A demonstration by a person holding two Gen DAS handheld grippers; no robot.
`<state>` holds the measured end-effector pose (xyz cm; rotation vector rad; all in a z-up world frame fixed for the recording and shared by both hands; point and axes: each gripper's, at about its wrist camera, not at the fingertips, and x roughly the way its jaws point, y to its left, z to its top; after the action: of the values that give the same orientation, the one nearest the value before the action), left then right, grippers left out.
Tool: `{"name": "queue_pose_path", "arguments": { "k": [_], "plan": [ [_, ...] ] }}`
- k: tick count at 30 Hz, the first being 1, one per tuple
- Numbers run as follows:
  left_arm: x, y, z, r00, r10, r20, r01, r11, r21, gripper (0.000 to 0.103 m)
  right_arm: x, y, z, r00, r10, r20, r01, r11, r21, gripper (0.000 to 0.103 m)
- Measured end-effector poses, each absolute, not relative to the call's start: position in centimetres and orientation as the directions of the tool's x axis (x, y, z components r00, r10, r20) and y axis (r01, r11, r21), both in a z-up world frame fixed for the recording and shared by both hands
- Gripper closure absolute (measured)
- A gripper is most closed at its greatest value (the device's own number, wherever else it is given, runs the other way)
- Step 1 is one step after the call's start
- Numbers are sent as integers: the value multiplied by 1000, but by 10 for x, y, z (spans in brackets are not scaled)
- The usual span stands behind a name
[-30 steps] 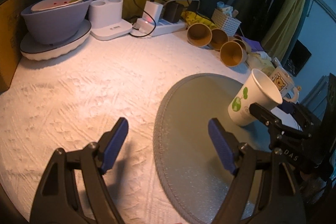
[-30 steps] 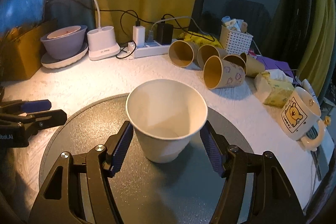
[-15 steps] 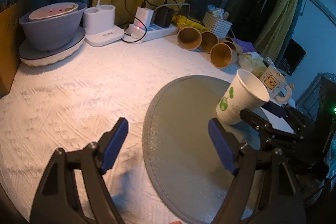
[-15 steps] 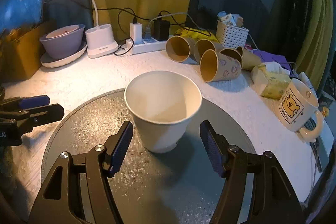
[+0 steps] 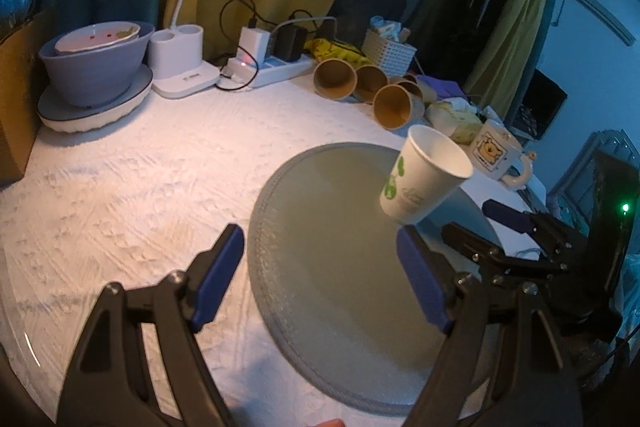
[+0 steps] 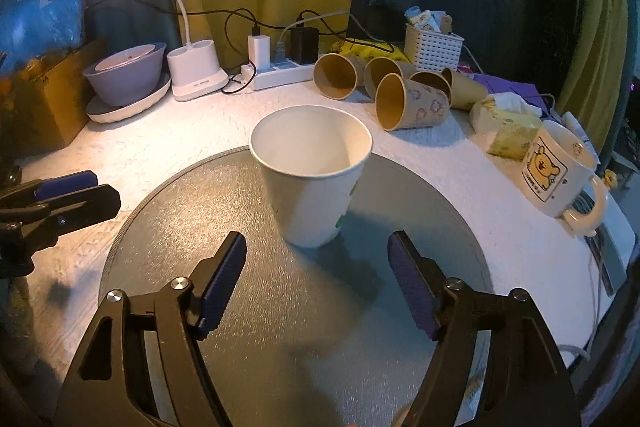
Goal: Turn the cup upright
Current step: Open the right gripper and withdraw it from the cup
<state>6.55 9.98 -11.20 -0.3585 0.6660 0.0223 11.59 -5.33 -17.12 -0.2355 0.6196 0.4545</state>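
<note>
Cup: the cup (image 6: pixel 311 175) stood mouth-up on the mat (image 6: pixel 280 327), near its middle.
Right gripper: the right gripper (image 6: pixel 316 283) hung just short of the cup, jaws spread wide, gripping nothing.
Left gripper: the left gripper (image 5: pixel 320 277) sat at the mat's edge, also spread and empty.
Risk: the light, empty cup could tip again if a finger clipped its rim.

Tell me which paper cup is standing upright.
The white cup on the grey round mat; the brown cups behind it all lie on their sides.
</note>
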Motion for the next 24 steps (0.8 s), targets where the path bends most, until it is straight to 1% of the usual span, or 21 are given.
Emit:
{"name": "queue_pose_path", "arguments": {
  "k": [6, 15, 24],
  "plan": [
    [54, 94, -108, 791, -91, -605, -128, 943, -308, 22, 101, -61, -168, 724, 335, -602, -466, 882, -70, 27],
    [38, 78, -102, 786, -80, -613, -105, 960, -259, 22, 79, -67, -163, 732, 325, -599, -450, 891, -66, 27],
    [20, 62, -90, 806, -93, -585, -67, 967, -246, 22, 56, -77, -150, 758, 319, -569, -433, 899, -72, 27]
  ]
}}
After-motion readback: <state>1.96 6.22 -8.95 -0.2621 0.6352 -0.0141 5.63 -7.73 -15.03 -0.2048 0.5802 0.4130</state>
